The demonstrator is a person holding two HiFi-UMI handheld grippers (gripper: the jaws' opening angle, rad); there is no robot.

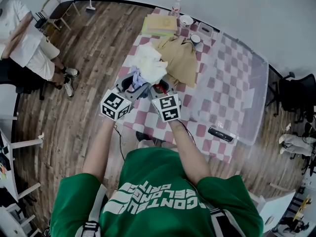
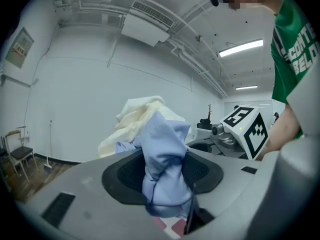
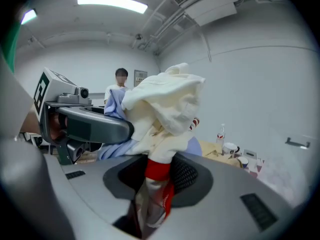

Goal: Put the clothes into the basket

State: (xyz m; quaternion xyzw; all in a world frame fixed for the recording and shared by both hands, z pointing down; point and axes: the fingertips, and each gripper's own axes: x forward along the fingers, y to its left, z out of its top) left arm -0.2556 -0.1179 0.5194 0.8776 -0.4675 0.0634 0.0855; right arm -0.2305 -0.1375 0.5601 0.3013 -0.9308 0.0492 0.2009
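Both grippers are raised side by side over the checkered table (image 1: 232,83), each holding part of a bundle of clothes. My left gripper (image 1: 129,83) (image 2: 162,176) is shut on a light blue garment (image 2: 162,154) (image 1: 138,78) bunched between its pads. My right gripper (image 1: 159,88) (image 3: 157,176) is shut on a cream garment with a red band (image 3: 165,109). That cream garment (image 1: 149,64) billows up above both grippers. A tan shirt (image 1: 180,58) lies spread on the table beyond them. No basket is in view.
Folded yellow-green clothes (image 1: 160,24), two cups (image 1: 186,20) (image 1: 195,38) and a bottle (image 1: 176,5) sit at the table's far end. A black flat device (image 1: 220,134) lies near the front right edge. A person (image 1: 29,43) sits at the left; a dark chair (image 1: 296,93) stands right.
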